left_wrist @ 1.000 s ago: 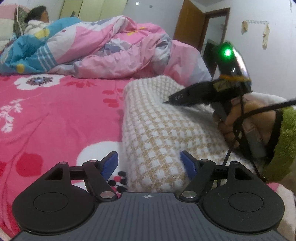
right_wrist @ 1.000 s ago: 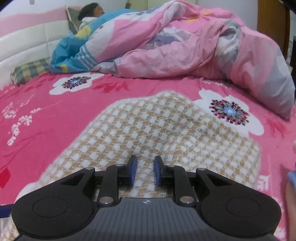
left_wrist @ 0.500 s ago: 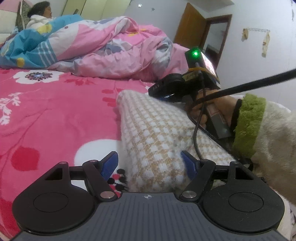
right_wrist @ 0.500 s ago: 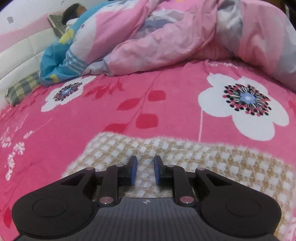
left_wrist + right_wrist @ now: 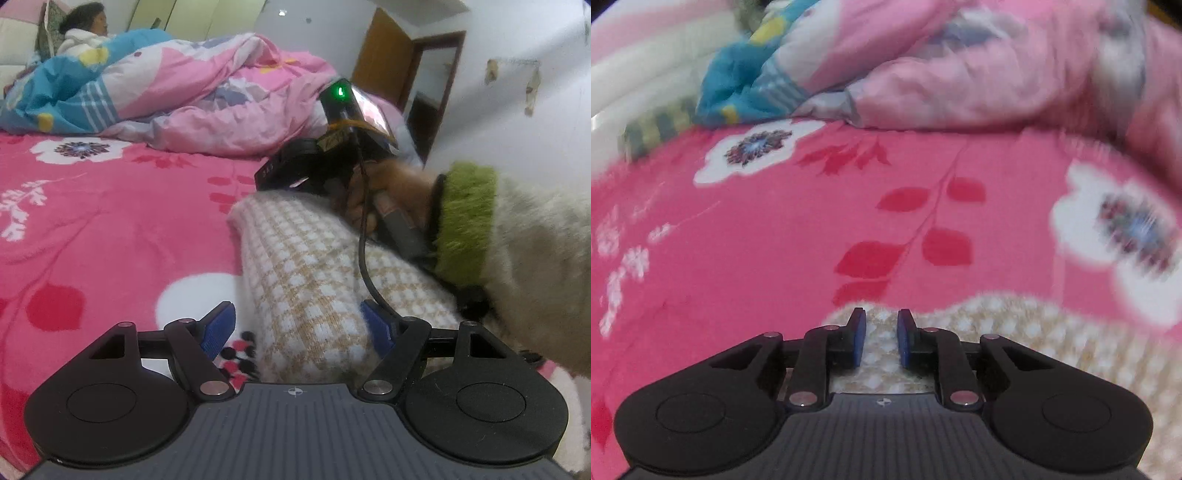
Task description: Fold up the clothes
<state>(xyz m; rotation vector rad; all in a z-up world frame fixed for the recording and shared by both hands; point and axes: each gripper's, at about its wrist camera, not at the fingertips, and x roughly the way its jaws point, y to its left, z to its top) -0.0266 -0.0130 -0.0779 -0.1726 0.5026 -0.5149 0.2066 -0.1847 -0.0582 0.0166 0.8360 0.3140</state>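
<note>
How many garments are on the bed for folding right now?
1: a checked knit garment lies on the pink bedspread, just ahead of both grippers. Others may be hidden off-frame.

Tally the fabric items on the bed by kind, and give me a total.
Checked knit garment: 1
Pink floral bedsheet: 1
Pink and blue quilt: 1
Plaid pillow: 1
Total: 4

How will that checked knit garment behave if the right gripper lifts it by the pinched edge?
Likely floppy: the checked knit garment already bends in a soft fold over itself. Probably not slippery, since its fuzzy weave should catch the right gripper. It looks thick, so the hanging part may drag on the pink bedspread.
</note>
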